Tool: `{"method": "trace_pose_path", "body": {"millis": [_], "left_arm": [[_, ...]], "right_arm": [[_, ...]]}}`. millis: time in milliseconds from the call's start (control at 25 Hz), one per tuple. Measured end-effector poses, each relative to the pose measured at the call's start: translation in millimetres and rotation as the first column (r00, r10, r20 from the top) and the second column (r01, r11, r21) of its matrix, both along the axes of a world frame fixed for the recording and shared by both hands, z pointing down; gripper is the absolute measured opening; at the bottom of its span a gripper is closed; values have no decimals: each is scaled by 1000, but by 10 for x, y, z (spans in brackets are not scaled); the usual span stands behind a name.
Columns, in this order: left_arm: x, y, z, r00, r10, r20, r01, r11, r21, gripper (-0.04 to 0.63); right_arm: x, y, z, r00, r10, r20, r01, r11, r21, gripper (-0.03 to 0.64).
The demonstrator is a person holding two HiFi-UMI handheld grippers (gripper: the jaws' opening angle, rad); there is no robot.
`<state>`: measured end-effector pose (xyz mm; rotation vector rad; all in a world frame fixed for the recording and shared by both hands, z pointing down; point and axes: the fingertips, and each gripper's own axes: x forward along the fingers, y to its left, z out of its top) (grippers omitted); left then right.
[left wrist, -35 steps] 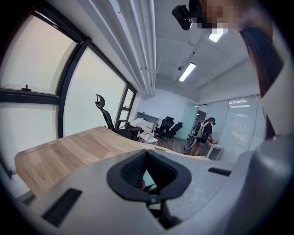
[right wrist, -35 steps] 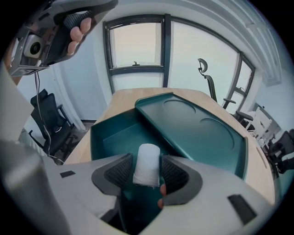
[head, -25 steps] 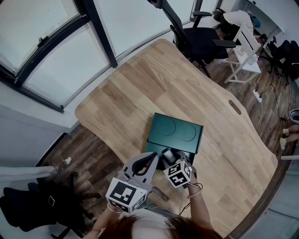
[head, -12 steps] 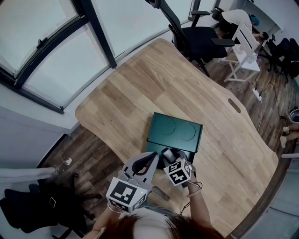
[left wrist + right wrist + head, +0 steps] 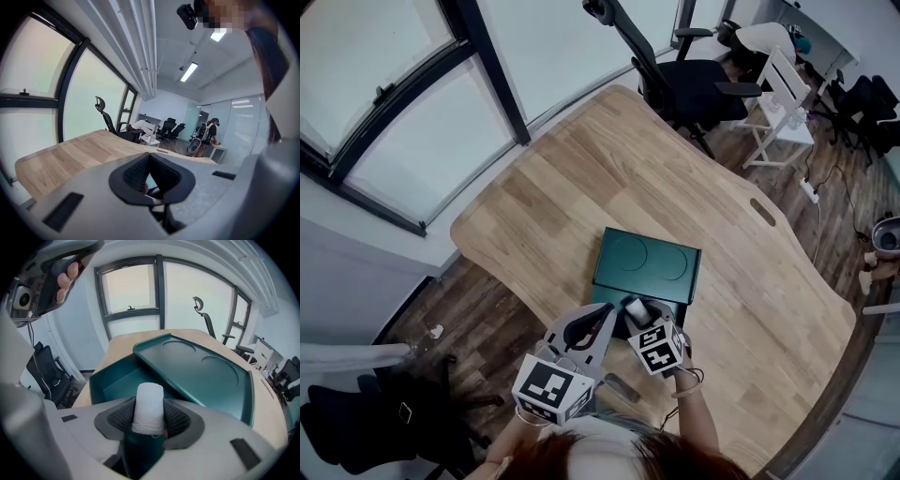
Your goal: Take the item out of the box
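Right gripper: the jaws have just been closing and clamp a white roll, which stands upright between the pads at the near end of the open teal box. Left gripper: jaws together, nothing held, just beside the box. The lid lies open beyond. The box sits on a wooden table, with an office chair at the far edge.

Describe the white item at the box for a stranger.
On the wooden table sits a dark green box, lid slid back. At its open near end the right gripper, jaws just closing, holds a white roll: the only white cylinder there.
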<state>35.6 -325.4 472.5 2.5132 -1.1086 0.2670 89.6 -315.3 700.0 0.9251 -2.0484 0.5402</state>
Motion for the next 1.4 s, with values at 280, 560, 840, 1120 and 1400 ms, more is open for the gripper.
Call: {"method": "trace_pose_path", "body": {"millis": [280,560,840,1120,1400], "left_arm": [[-6,77,-124,1000,11,-3,-11,999,32,8],[-29,200,-201,1000,18,-8,-18,999,51,8],[-60,297,-316,1000,29,-7,-28,997,71,8],[-130,386,-409,1000,30,-3,-30,995,97,8],[-193,486,-535,999,35,-7,-34,992,125,8]], "right_arm": [[21,-11,-204,998,54,42,-56,997,50,198],[62,10,-349,991,104,83,-112,990,91,198],[64,33,-599,982,139,126,-157,976,151,198],[71,89,-789,972,168,162,-198,961,195,196],[56,160,-1016,965,185,187,-227,945,234,196]]}}
